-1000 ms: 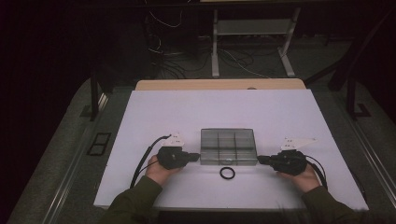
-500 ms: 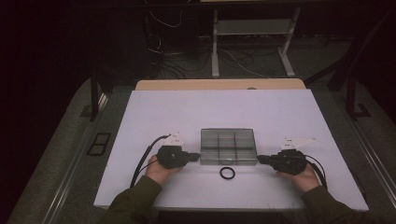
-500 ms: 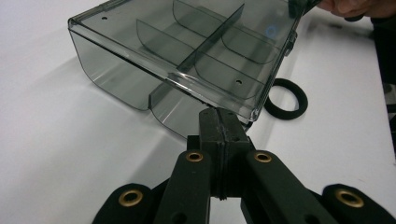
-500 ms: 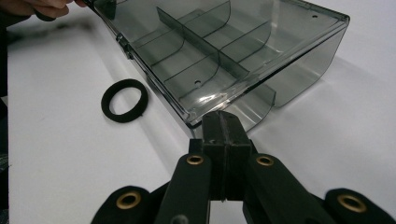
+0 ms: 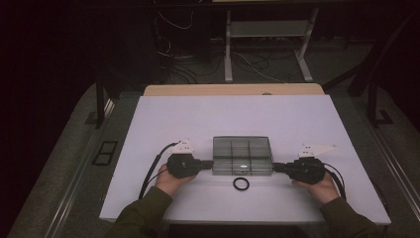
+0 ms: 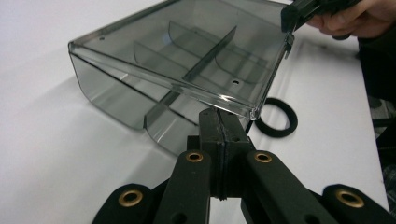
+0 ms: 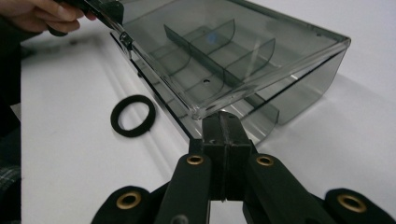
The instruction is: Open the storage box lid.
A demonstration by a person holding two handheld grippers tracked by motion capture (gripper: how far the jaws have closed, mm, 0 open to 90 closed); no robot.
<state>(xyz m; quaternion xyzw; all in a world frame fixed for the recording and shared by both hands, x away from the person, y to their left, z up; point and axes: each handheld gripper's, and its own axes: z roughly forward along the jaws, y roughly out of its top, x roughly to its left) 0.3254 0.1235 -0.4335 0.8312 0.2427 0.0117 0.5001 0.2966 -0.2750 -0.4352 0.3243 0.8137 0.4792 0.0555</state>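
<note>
On the white rectangular tabletop (image 5: pixel 188 119), toward the near edge and about midway between its left and right edges, sits a smoky grey clear-plastic organiser box (image 5: pixel 242 154) with dividers inside and its lid shut. From the gripper views it looks tipped, near side raised a bit, though I can't tell for sure if it's off the surface.

The person's holding a black gripper at each end of it. The left gripper (image 5: pixel 208 162) is at the box's left end, jaws clenched tight together with nothing between them, tips right at the lid's edge near the front corner (image 6: pixel 223 122). Same deal with the right gripper (image 5: pixel 275 167) at the right end: jaws pressed flat together, tips tucked just under the lid rim (image 7: pixel 223 125).

Smallest thing: a black rubber ring (image 5: pixel 240 184) lying flat just in front of the box, closer to the near edge, not touching it.
</note>
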